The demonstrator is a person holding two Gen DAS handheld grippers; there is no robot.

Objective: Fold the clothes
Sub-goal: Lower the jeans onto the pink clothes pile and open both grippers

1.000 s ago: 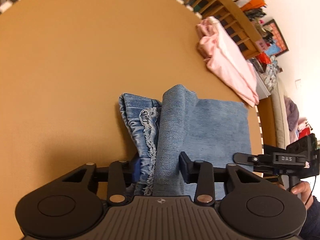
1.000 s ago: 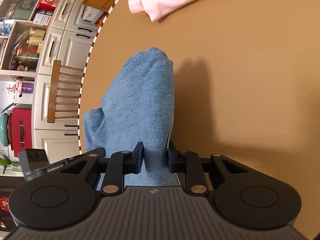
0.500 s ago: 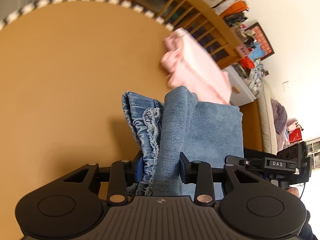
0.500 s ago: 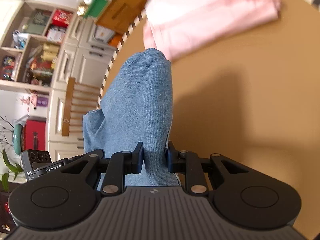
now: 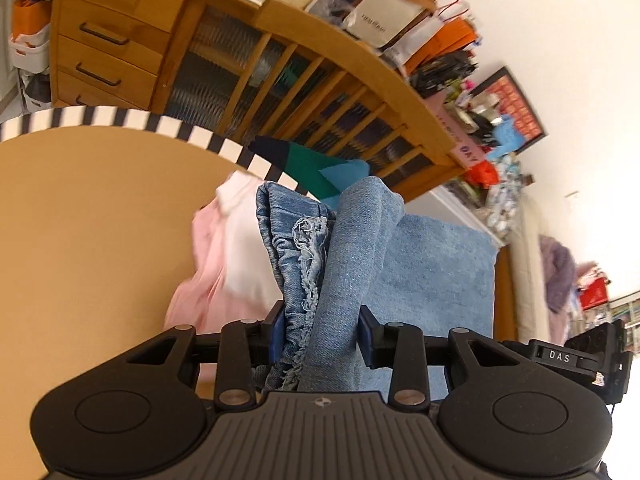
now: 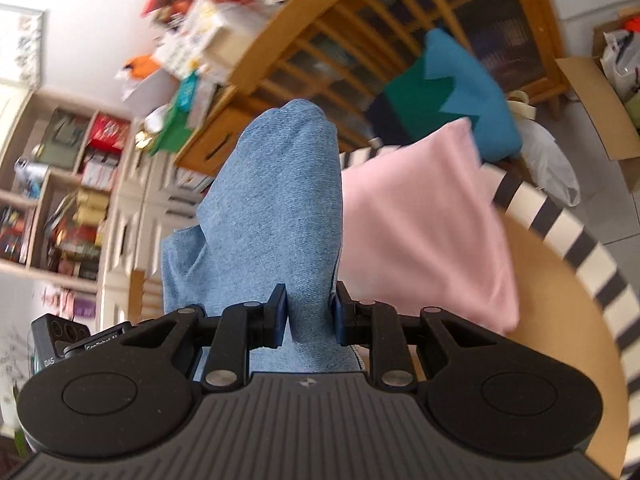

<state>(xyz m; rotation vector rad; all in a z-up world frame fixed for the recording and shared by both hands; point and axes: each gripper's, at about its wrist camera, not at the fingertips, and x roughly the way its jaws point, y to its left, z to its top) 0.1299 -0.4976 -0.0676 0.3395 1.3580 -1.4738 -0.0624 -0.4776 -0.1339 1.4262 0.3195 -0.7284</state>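
Behind the tan table (image 5: 88, 240), with its black-and-white striped edge, a wooden cabinet (image 5: 248, 76) with drawers and slatted glass doors now filled the upper part of both views; a second earlier the left wrist camera had shown almost nothing but tabletop. The left claw (image 5: 320, 332) was clenched on a thick bundle of folded blue jeans (image 5: 344, 264), frayed hem edges bunched against its left pad, as it had been throughout. The right claw (image 6: 308, 316) was likewise clamped on a smooth fold of the same denim, its grip unchanged. The denim stood up between both pairs of fingers and spread flat to the right in the left view.

The folded pink garment (image 6: 420, 232) lay at the far edge of the table by the striped rim. Earlier it had sat well off toward the upper right of the left view; now it lay just behind and left of the jeans there (blurred, so whether the denim touched it could not be told). In the right view it had grown from a corner at the top to a large shape right beside the jeans. A teal-and-green cushion (image 6: 452, 92) showed beyond the rim.
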